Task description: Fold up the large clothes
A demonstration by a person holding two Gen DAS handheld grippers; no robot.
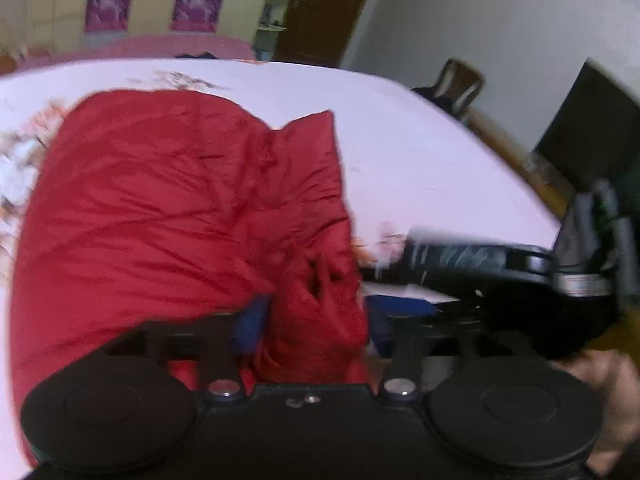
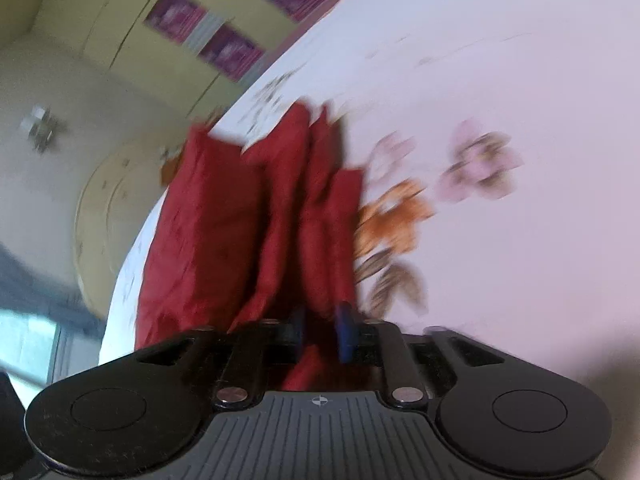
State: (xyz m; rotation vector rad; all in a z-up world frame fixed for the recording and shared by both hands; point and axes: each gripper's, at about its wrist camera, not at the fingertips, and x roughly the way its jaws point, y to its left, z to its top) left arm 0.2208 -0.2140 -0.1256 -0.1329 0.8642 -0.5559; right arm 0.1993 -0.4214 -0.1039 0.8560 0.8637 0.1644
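Note:
A large red garment (image 1: 160, 208) lies spread on a bed with a white floral sheet (image 1: 420, 152). My left gripper (image 1: 316, 320) holds a bunched fold of the red cloth between its blue pads (image 1: 252, 320), near the garment's right edge. The right gripper shows in the left wrist view (image 1: 500, 272) as a dark body just right of the left one. In the right wrist view my right gripper (image 2: 322, 332) is shut on a hanging fold of the red garment (image 2: 240, 220), lifted off the sheet (image 2: 520, 160). Both views are blurred by motion.
A yellow wardrobe with magenta panels (image 1: 152, 4) stands beyond the bed. A brown door (image 1: 324, 8), a chair (image 1: 456, 88) and a dark screen on a wooden desk (image 1: 592, 140) stand to the right. A window (image 2: 28, 344) is at the left.

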